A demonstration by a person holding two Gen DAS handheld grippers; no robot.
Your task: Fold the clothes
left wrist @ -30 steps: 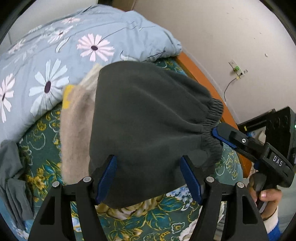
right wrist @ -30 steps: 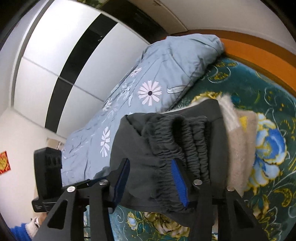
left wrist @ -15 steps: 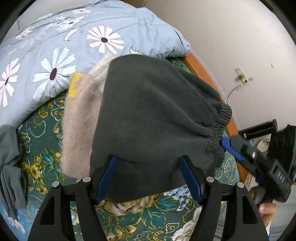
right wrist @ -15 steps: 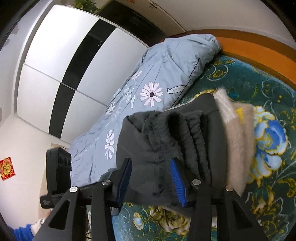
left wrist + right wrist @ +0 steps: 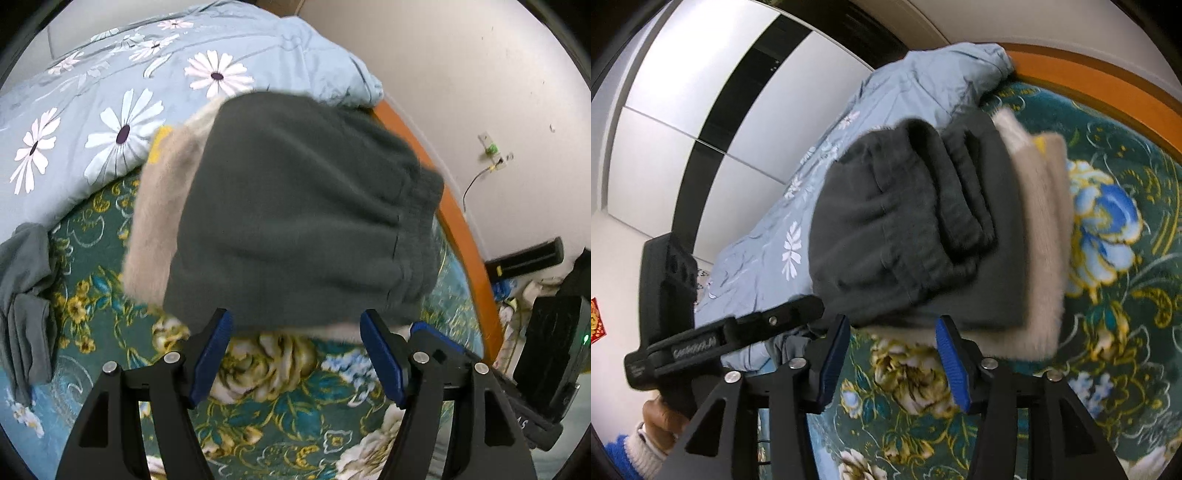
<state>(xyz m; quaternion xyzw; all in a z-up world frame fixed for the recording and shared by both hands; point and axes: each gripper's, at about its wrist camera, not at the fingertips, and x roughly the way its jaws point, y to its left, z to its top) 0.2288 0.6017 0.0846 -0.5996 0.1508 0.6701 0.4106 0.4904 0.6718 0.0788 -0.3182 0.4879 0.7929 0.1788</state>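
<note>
Just past both claws, on fuzzy beige top (image 5: 155,229): folded dark pants (image 5: 295,206). Left gripper (image 5: 295,354) & right gripper (image 5: 890,354) both spread apart, holding nothing. Waistband layers clear only in right view; grey cloth (image 5: 26,295) clear only in left.

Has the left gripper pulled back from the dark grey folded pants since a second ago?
Yes. The left gripper has backed off the dark grey pants: its open blue pads, which overlapped the near hem earlier, now sit clear of it over the floral bedsheet.

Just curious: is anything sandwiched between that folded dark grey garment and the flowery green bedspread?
Yes, a fluffy beige garment lies under the dark grey garment, on the bedspread. Its edge shows in both wrist views.
</note>
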